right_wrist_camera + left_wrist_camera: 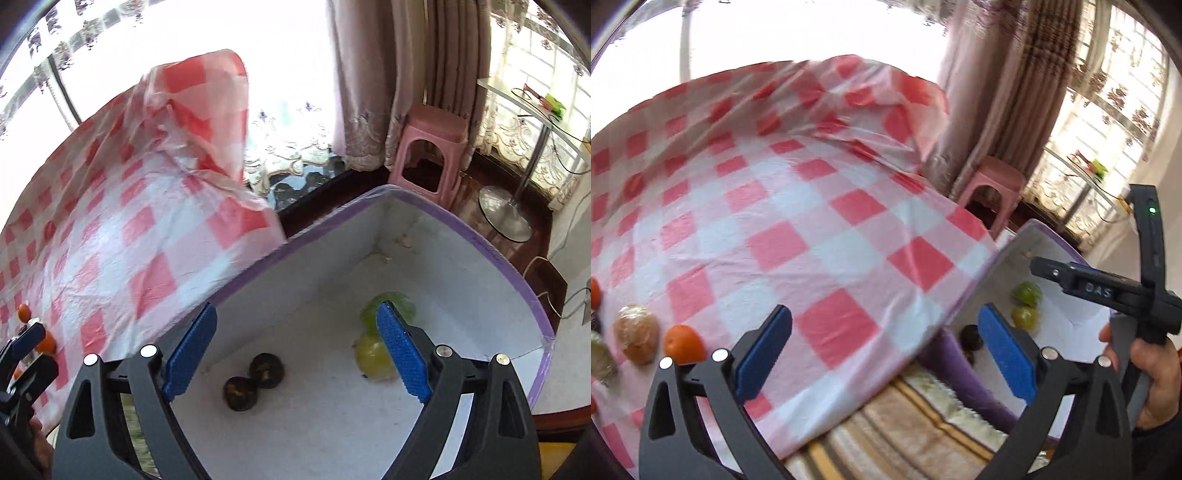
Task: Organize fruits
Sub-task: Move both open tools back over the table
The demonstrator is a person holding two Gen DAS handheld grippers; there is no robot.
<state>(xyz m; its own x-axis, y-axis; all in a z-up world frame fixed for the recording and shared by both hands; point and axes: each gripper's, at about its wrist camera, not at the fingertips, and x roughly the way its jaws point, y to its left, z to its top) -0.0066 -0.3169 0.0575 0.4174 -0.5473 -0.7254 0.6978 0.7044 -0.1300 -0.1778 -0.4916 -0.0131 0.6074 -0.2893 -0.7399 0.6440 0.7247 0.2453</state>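
Note:
My left gripper (886,317) is open and empty above the red-checked tablecloth (798,206). At the left edge of the left wrist view lie an orange (683,344) and a brown wrapped fruit (637,332). My right gripper (297,317) is open and empty above the purple-rimmed white box (509,266). Inside the box are two dark round fruits (266,370) (239,393) and two green fruits (373,356) (400,304). The box also shows in the left wrist view (1008,258), with the right gripper (1108,291) over it.
A pink plastic stool (430,147) stands by the curtains (373,74) beyond the box. A glass side table (517,155) is at the far right. A striped rug (923,428) lies under the table edge. More oranges (23,312) lie on the cloth far left.

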